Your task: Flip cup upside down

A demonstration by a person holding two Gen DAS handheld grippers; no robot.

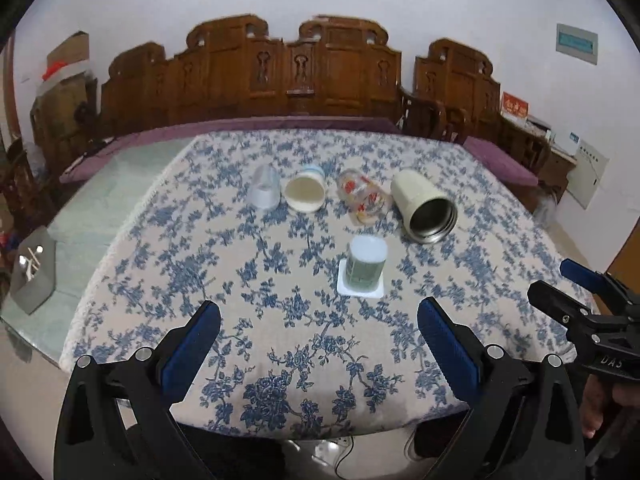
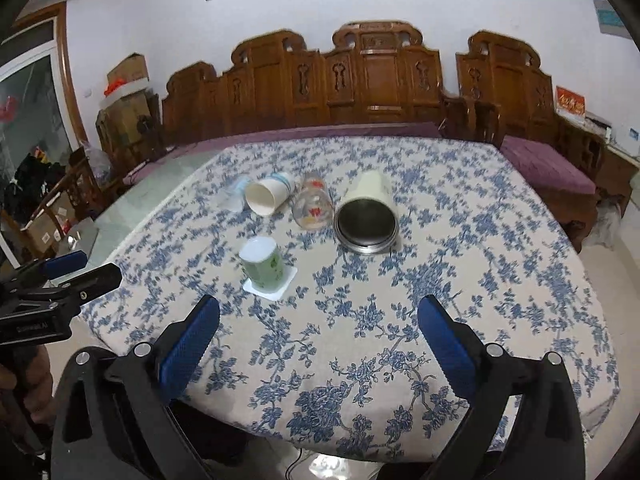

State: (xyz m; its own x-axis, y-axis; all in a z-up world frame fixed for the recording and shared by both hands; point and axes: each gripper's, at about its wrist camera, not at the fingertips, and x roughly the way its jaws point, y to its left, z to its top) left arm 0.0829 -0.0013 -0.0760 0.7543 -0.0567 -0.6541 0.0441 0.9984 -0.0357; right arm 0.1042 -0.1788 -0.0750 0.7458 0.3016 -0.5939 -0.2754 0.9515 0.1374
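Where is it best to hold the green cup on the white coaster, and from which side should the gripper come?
Probably grip the green cup across its side wall, around mid-height, coming in level from the near table edge. It stands base-up on the white coaster, apart from the lying cups, so both sides look free.

Near tablecloth lies unobstructed up to the green cup — four toppled cups crowd behind.

Dim, even indoor light — soft blur, fisheye-warped edges.

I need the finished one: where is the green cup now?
The green paper cup stands upside down on a white square coaster, nearer than the lying cream steel tumbler.
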